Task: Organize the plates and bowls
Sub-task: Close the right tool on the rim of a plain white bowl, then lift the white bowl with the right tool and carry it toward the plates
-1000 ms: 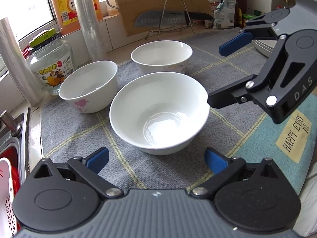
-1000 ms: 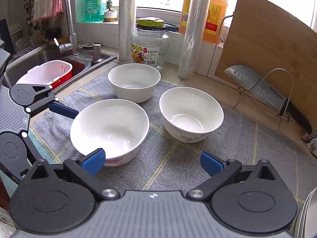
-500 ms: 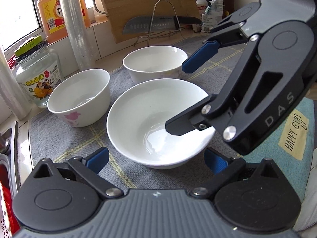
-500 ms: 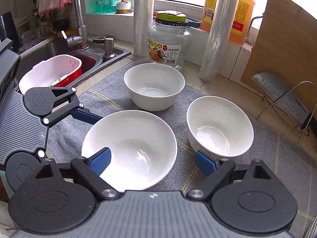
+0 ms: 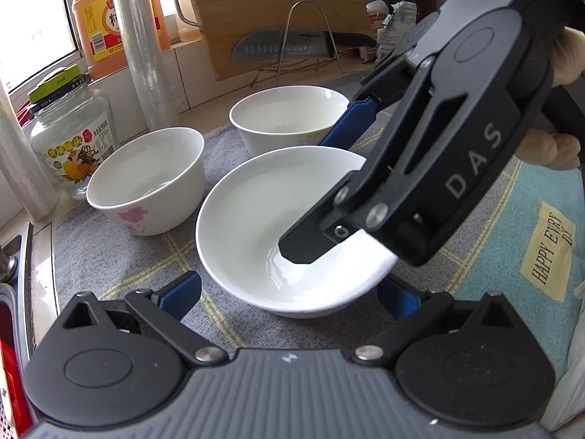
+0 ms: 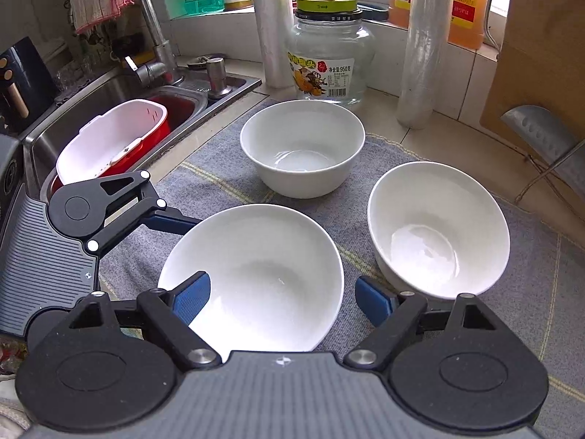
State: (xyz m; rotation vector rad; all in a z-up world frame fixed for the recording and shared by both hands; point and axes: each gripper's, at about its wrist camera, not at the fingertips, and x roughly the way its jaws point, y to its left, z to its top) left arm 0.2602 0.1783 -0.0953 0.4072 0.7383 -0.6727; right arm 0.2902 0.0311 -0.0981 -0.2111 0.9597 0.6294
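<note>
The right gripper (image 6: pixel 281 301) jaws are closing astride the wide bowl's (image 6: pixel 256 263) rim, seemingly not yet pressed; the bowl could be tipped; the left gripper (image 5: pixel 289 292) is held open, empty.

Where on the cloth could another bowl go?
The bare grey checked mat right of the rounded white bowl is free, as is the teal mat patch with writing. It is crowded among the three bowls, and around the wide white bowl.
</note>
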